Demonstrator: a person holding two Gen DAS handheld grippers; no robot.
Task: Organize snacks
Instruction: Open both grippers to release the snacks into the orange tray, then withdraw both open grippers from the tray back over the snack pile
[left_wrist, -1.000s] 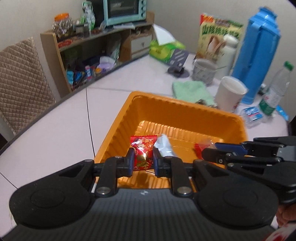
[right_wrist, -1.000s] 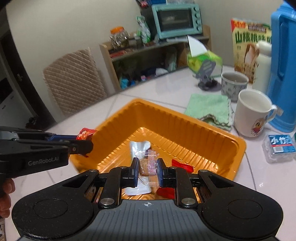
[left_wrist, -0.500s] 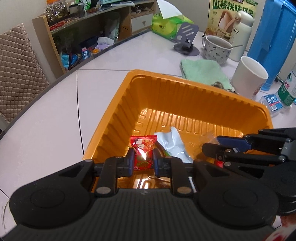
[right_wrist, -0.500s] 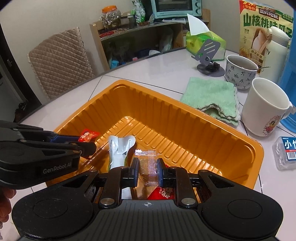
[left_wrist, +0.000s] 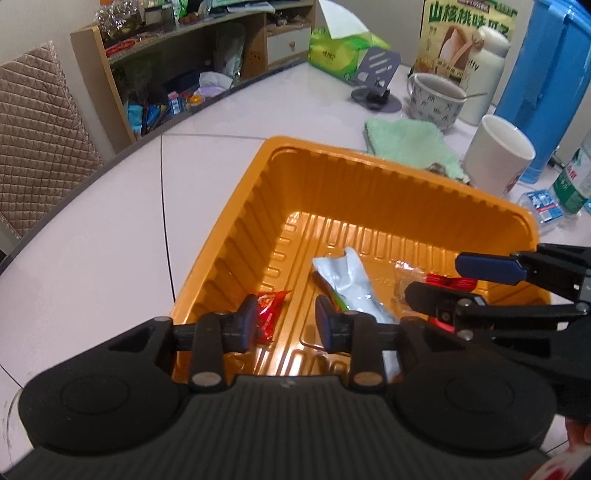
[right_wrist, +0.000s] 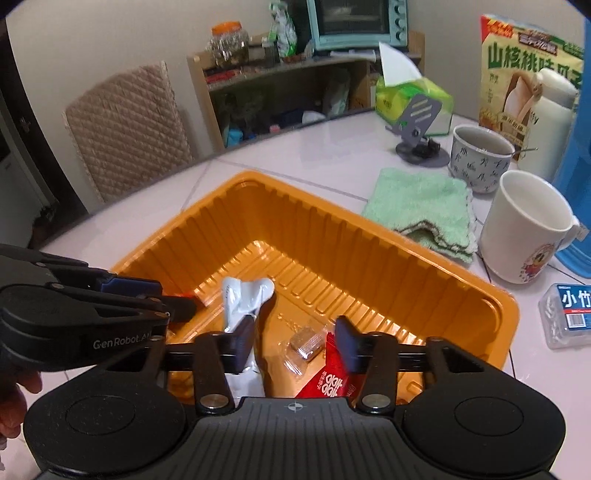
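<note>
An orange tray (left_wrist: 236, 221) (right_wrist: 436, 273) sits on the white table. Over its near corner my left gripper (left_wrist: 286, 325) (right_wrist: 173, 297) has its jaws opening; a small red candy (left_wrist: 269, 314) leans on the left pad only and is not pinched. My right gripper (right_wrist: 295, 343) (left_wrist: 443, 280) is opening too, and a clear-wrapped candy (right_wrist: 304, 341) (left_wrist: 402, 280) lies loose on the tray floor between its fingers. A white packet (left_wrist: 347, 280) (right_wrist: 243, 299) and a red packet (right_wrist: 328, 380) also lie in the tray.
Behind the tray are a green cloth (right_wrist: 421, 206), a white mug (right_wrist: 528, 229), a patterned cup (right_wrist: 480, 158), a blue jug (left_wrist: 550, 85), a tissue box (right_wrist: 410, 99) and a phone stand (right_wrist: 421, 122). A small clear box (right_wrist: 569, 314) lies at the right. A shelf (left_wrist: 177, 74) and chair (right_wrist: 125, 133) stand beyond the table edge.
Both grippers sank lower into the tray. Their jaws, shut on the red candy and the clear-wrapped candy before, have parted and both candies are let go.
</note>
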